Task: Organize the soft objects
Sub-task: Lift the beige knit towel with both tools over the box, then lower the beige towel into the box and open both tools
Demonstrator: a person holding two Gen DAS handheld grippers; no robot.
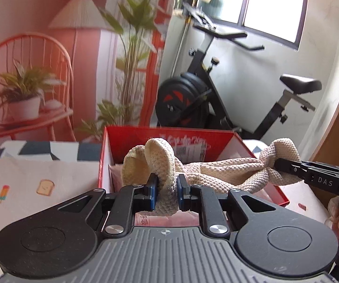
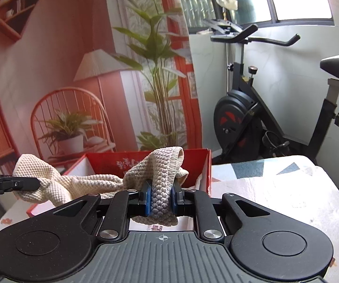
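Note:
A cream knitted cloth [image 1: 219,172] hangs stretched between my two grippers above an open red box [image 1: 216,139]. My left gripper [image 1: 166,194] is shut on one bunched end of the cloth. My right gripper [image 2: 161,199] is shut on the other end [image 2: 162,176]. In the left wrist view the right gripper [image 1: 287,167] shows at the right, pinching the cloth. In the right wrist view the left gripper [image 2: 28,184] shows at the left, pinching it. The red box [image 2: 193,162] stands on the table just behind and under the cloth.
The table wears a patterned cloth [image 1: 28,184] with toast and ice-lolly prints, also in the right wrist view [image 2: 275,188]. A black exercise bike [image 1: 228,94] stands behind the table. A printed backdrop [image 2: 75,82] with chair, lamp and plants covers the wall. Pink packets [image 1: 116,176] lie in the box.

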